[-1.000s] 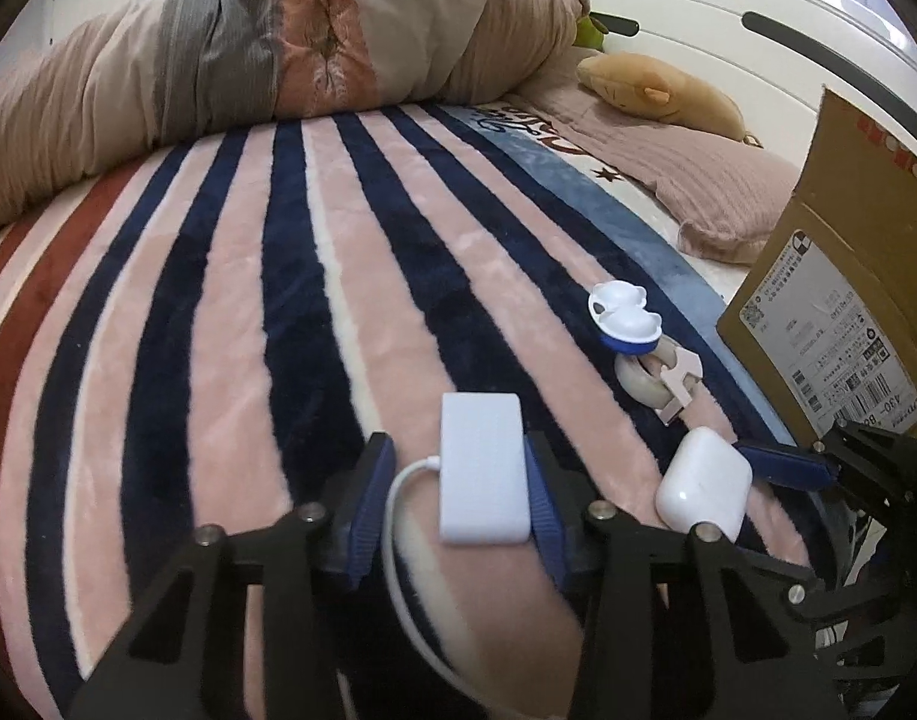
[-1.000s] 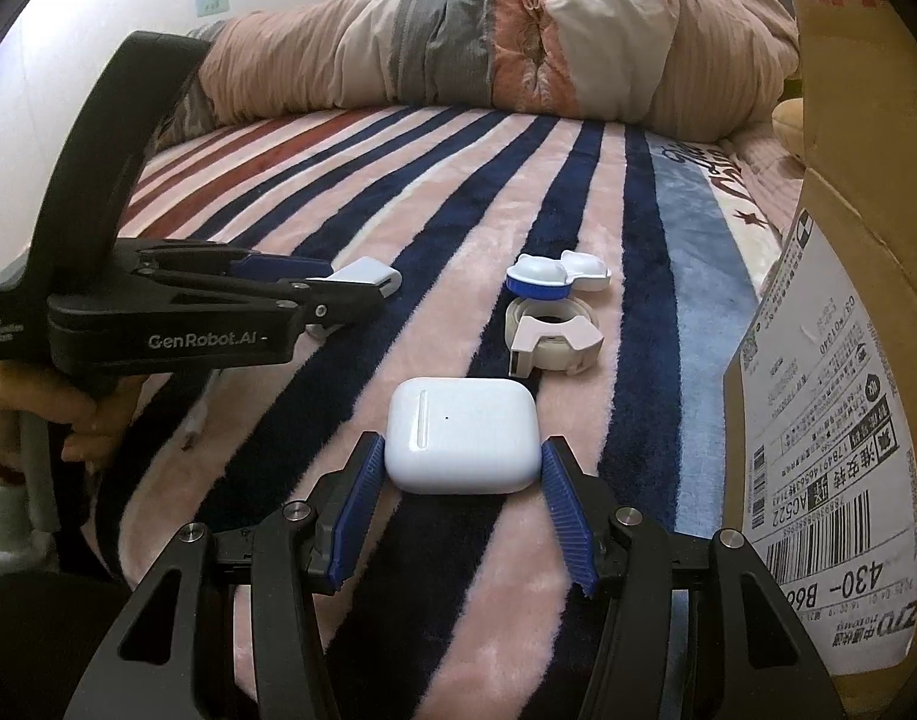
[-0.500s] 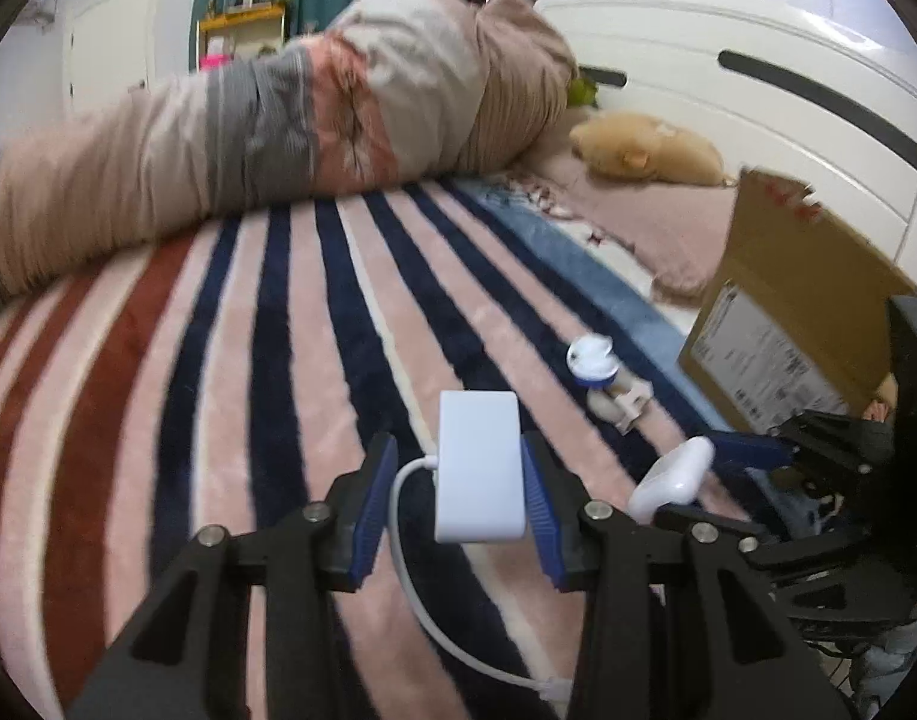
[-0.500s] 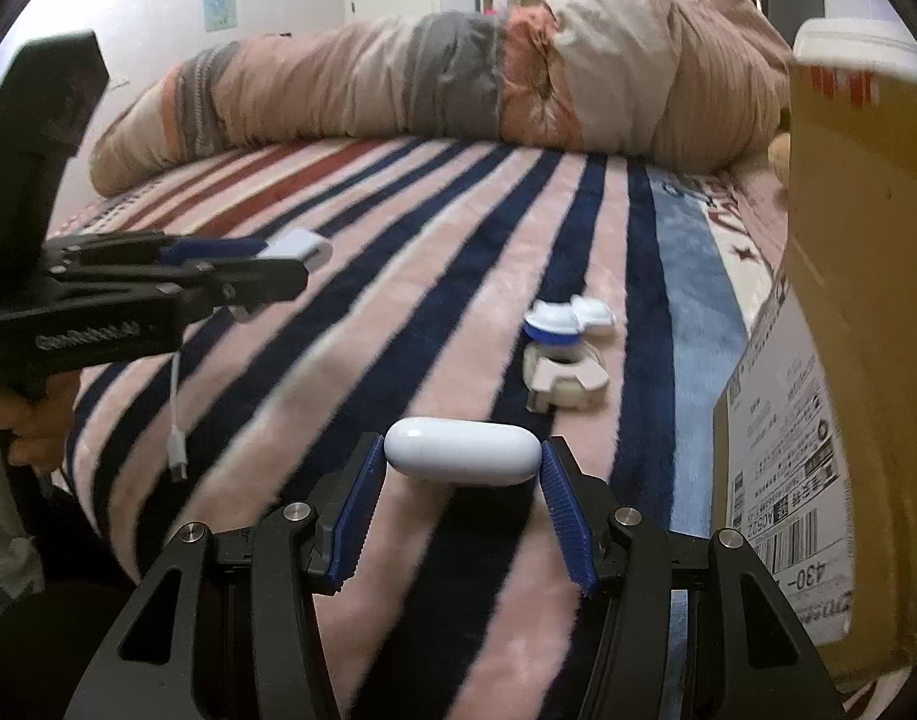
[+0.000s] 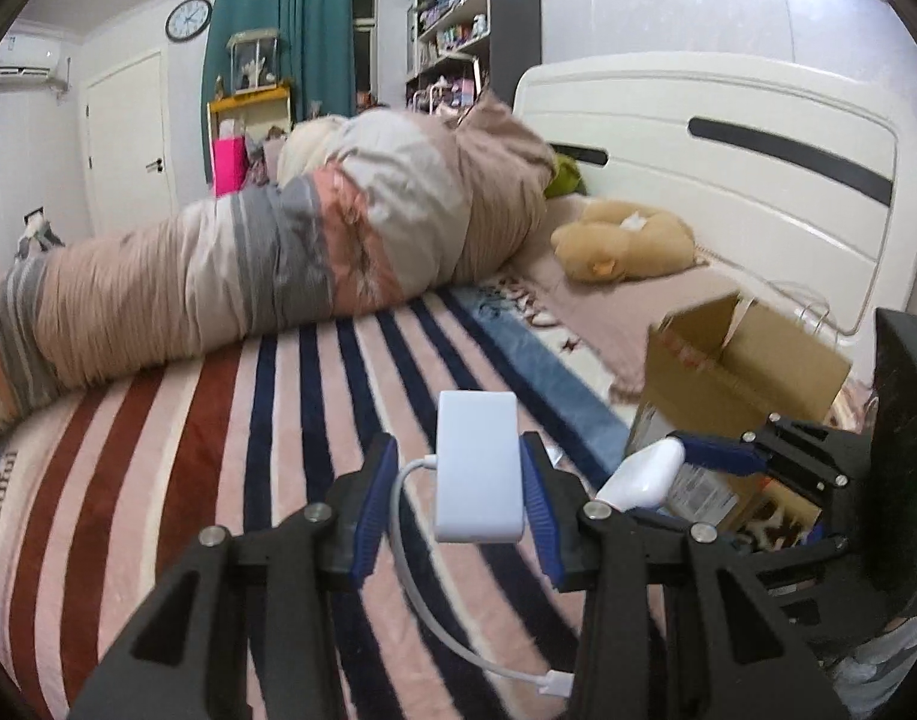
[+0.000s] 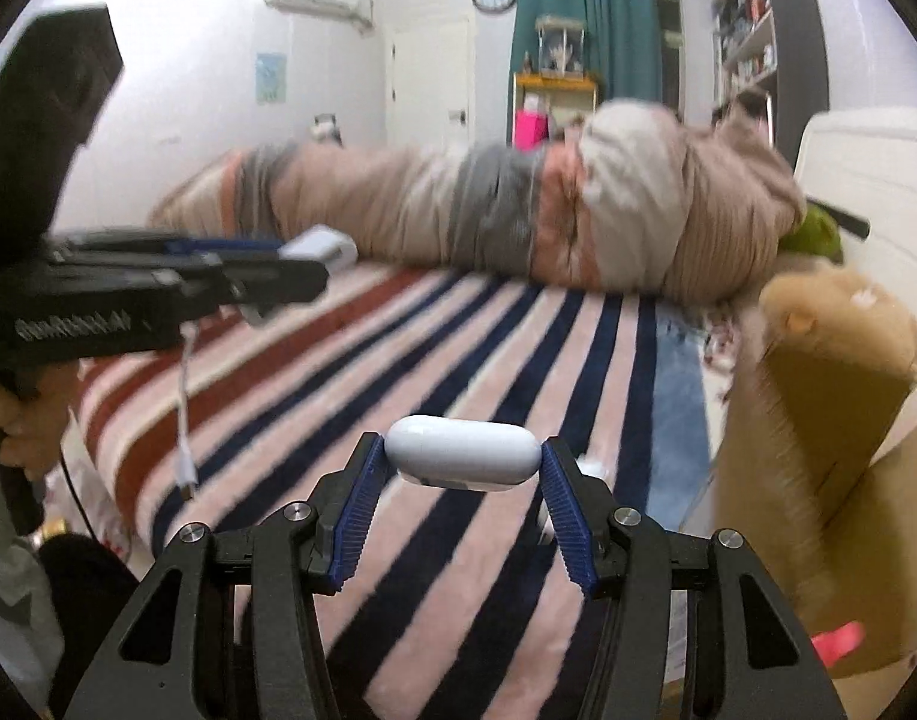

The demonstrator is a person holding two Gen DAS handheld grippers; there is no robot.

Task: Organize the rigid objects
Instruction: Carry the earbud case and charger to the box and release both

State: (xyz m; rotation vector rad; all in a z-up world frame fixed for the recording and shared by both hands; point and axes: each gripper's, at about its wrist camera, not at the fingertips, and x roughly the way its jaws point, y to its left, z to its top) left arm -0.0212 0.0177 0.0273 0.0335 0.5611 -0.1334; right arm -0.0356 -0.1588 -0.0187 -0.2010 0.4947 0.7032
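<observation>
White glossy plastic both: left gripper clamped on adapter block w/ dangling cable, right gripper clamped on earbud case, both airborne nr cardboard box; light, stiff, slippery, so grip flat sides.

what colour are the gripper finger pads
Blue, ribbed pads; clearest in the right wrist view.

Striped blanket is lying open ahead; cardboard box is blocking the right, rolled duvet walling the far side
</observation>
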